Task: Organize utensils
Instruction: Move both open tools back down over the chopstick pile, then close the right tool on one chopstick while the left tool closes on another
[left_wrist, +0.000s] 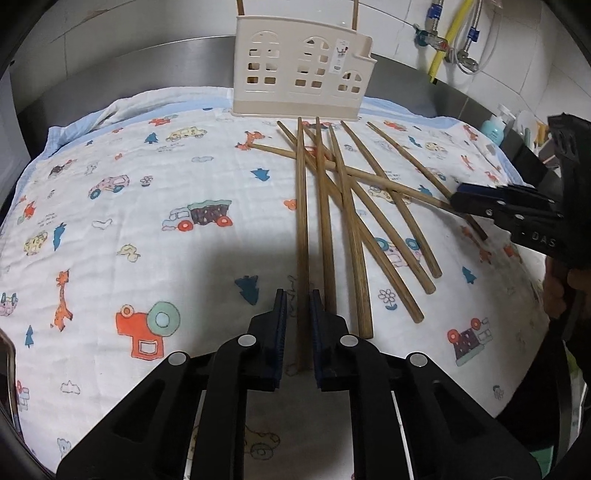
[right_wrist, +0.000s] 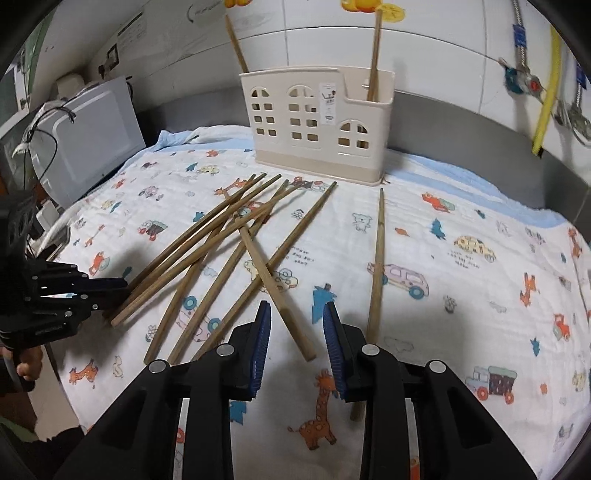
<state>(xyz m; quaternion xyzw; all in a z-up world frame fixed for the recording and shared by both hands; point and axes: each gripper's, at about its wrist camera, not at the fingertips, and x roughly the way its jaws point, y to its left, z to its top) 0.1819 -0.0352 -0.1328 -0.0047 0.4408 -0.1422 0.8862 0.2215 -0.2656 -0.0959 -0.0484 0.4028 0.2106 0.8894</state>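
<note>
Chopsticks (right_wrist: 221, 254), wooden, loose pile: lying crossed over one another on a printed cloth (left_wrist: 129, 229) that covers the table, in front of the holder. 1 chopstick of the pile (right_wrist: 275, 291) lies across the others, its near end pointing between the fingers of the right hand-held gripper. 1 single chopstick (right_wrist: 376, 277) lies apart from the pile, to its right, roughly lengthwise toward the holder.

Utensil holder (right_wrist: 314, 125), cream plastic, house-shaped window cut-outs, small label on the front: upright at the far edge of the cloth, against a grey backsplash. 2 chopsticks stand in it, 1 at the left end (right_wrist: 236, 40) leaning left, 1 at the right end (right_wrist: 375, 51) nearly upright.

Left hand-held gripper (left_wrist: 298, 295), black with blue pads: fingers parted by a narrow gap, set either side of the near end of the leftmost chopstick (left_wrist: 302, 229) of the pile; contact with the pads cannot be told.

Right hand-held gripper (right_wrist: 296, 308), same make: fingers wide apart, holding nothing, low over the cloth at the near end of the crossing chopstick. In the left wrist view it enters from the right, its tips at the pile's right edge.

Cloth print: cars, trucks, giraffes, trees, on white with a pale blue border.

Background: white appliance (right_wrist: 92, 136) at left, yellow hose (right_wrist: 546, 85) and pipe fittings on the tiled wall at right
</note>
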